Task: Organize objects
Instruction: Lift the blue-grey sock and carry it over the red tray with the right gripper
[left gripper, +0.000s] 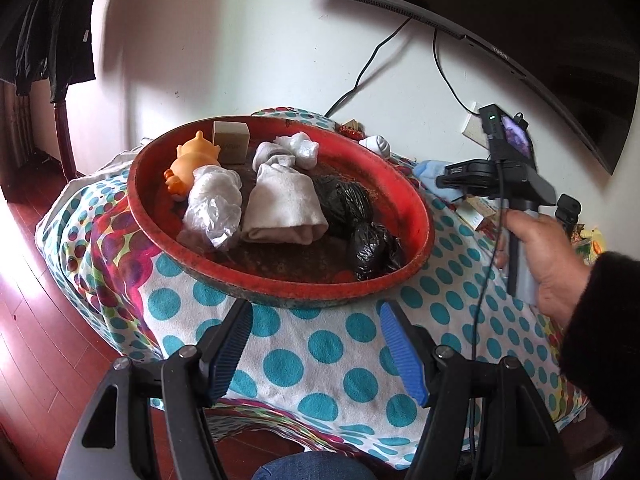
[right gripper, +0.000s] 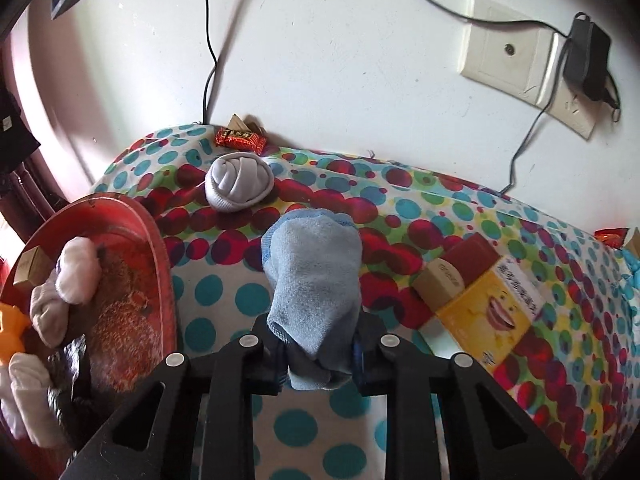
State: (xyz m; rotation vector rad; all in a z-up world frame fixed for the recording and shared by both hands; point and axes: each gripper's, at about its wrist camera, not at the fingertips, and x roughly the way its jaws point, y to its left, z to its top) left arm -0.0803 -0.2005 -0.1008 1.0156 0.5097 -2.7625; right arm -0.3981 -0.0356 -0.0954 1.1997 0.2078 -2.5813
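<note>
Worktop (left gripper: 320, 344) under dotted cloth against white wall, red basin (left gripper: 416, 208) holding two black bags, right claw (right gripper: 318, 354) clamped on blue sock (right gripper: 316, 276) beside basin, left claw (left gripper: 320, 344) wide, empty.

Your grippers are black frames with silver screws; the left gripper (left gripper: 316, 354) has blue ribbed pads, and your sleeve (left gripper: 600, 344) is black and fuzzy.

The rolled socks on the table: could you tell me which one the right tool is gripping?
The light blue sock; the grey-white rolled one lies free by the wall.
</note>
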